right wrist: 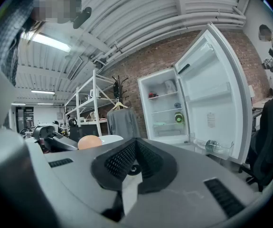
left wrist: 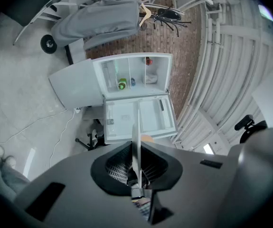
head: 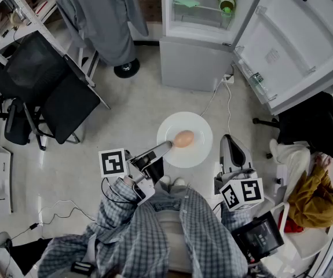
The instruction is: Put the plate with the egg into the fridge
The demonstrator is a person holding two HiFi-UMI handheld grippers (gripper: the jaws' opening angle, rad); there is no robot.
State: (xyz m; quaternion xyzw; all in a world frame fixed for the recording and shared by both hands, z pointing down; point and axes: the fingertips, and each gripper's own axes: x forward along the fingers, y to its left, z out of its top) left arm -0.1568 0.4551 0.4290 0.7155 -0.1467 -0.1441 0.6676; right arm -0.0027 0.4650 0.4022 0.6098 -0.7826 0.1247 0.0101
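While the fridge (head: pixel 194 68) stands open, the plate (head: pixel 200 125) carries the egg (head: pixel 183 138).
The left gripper (head: pixel 167 145) clamps the plate's rim; the right gripper (head: pixel 229 139) has its jaws pressed together on nothing.

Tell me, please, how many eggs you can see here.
1. The egg lies on the white plate, which the left gripper holds by its rim before the open fridge. No egg shows on the fridge shelves, though parts of them are hidden.

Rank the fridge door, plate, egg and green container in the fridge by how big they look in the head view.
1. fridge door
2. plate
3. egg and green container look about alike; the container sits farther from the camera, so I leave them unranked.
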